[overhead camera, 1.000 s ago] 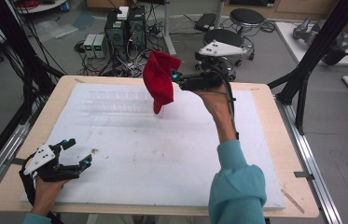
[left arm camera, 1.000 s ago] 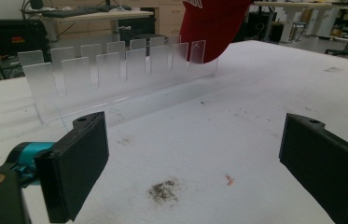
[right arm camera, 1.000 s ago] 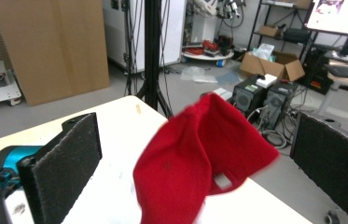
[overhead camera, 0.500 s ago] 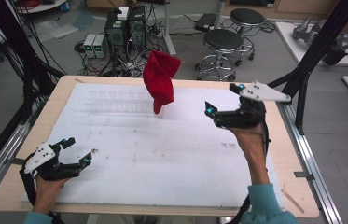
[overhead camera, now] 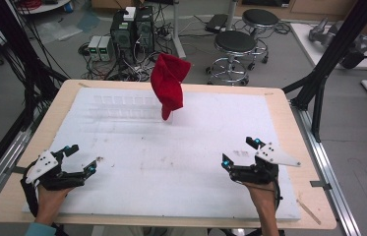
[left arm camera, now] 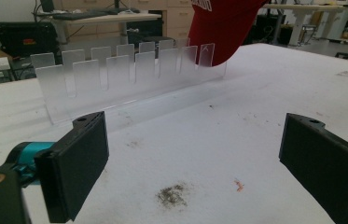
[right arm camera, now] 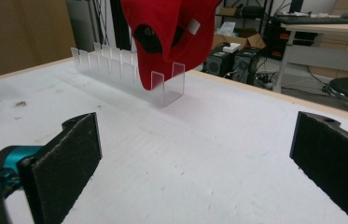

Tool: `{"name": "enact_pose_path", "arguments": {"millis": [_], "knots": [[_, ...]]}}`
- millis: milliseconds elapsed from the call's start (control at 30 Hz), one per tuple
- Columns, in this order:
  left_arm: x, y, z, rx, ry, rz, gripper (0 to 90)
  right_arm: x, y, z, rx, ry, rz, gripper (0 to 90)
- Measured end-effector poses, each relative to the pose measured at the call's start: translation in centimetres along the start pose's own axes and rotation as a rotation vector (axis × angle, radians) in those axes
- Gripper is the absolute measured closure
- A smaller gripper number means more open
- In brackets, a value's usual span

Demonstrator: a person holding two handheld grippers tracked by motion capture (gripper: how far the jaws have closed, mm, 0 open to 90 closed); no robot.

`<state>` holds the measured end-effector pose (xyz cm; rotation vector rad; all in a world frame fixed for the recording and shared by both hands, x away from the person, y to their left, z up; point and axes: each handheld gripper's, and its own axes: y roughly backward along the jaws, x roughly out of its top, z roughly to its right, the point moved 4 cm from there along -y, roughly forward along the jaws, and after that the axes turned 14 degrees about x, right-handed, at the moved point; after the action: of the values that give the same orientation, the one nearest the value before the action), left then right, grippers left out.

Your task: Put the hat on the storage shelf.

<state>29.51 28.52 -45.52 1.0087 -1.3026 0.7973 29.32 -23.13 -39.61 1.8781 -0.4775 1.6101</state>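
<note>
Near half of the counter (overhead camera: pixel 181 182) lies open between the left gripper (overhead camera: pixel 78 160) and the right gripper (overhead camera: pixel 240 153), both with jaws spread wide and nothing between them. The only obstacle is at the far side: a clear slotted rack (overhead camera: pixel 122 105) running crosswise, with a red cap (overhead camera: pixel 169 84) standing on its right end. Open surface right of the cap.

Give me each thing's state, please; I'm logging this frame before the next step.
red cap: propped upright in the rack's end slot, held by nothing.
clear slotted rack: upright on the table, other slots empty.
left hand-held gripper: open, holding nothing.
right hand-held gripper: open, holding nothing.
</note>
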Motion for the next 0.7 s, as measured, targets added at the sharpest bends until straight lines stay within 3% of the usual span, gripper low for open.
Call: {"name": "enact_pose_path", "arguments": {"millis": [233,333,433,533,700], "knots": [[0.0,0.0,0.0,0.004,0.009,0.002,8.6,-2.5,-0.8,-0.1,-0.008,-0.011,0.002,0.8],[0.0,0.0,0.0,0.005,0.005,0.003,8.6,-2.8,-1.0,-0.2,-0.011,-0.022,-0.007,0.8],[0.0,0.1,0.0,0.006,0.004,0.006,8.7,-2.7,-1.3,-0.3,-0.027,0.011,0.003,0.8],[0.0,0.1,0.0,0.009,0.004,0.010,8.6,-2.6,-1.4,-0.4,-0.031,0.010,0.016,0.8],[0.0,0.1,0.0,0.008,-0.005,0.013,8.6,-3.1,-1.7,-0.4,-0.042,0.005,-0.016,0.8]]}}
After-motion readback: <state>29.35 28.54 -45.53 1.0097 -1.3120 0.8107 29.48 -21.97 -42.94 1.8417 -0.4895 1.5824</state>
